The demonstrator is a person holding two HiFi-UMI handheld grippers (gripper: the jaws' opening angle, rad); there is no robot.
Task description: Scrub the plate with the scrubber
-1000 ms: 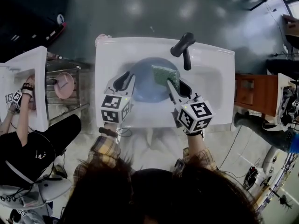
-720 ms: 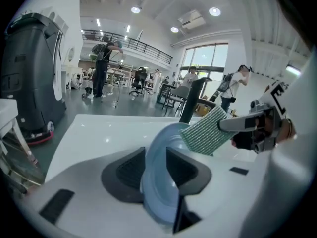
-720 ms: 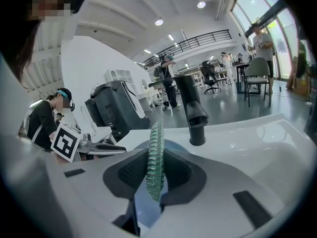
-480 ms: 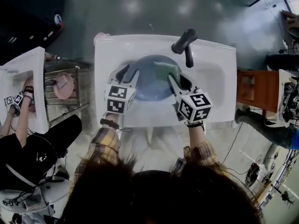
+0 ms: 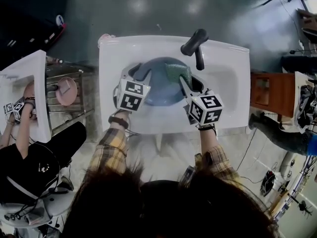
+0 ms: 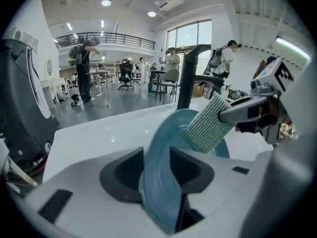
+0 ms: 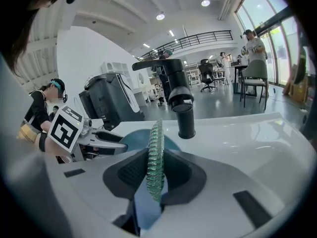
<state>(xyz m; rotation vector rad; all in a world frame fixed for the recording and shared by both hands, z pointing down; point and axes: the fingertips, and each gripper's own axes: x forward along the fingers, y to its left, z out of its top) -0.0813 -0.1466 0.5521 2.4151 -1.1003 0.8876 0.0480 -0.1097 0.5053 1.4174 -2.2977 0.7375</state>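
As the left gripper's (image 6: 157, 168) jaws, just opening wide, stand apart around the blue plate's (image 6: 161, 140) near rim, the right gripper (image 7: 154, 175) clamps the green scrubber (image 7: 156, 150) at its far rim, inside the white sink (image 5: 228, 86) beneath the black faucet (image 5: 194, 44).

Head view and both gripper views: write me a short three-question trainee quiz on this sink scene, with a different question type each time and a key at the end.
1. True or false: the scrubber is clamped between the jaws of the right gripper.
2. Pick one: the plate is A) in the sink, B) on the floor, C) on a chair.
3. Short answer: what colour is the tap?

Key: 1 true; 2 A; 3 black.
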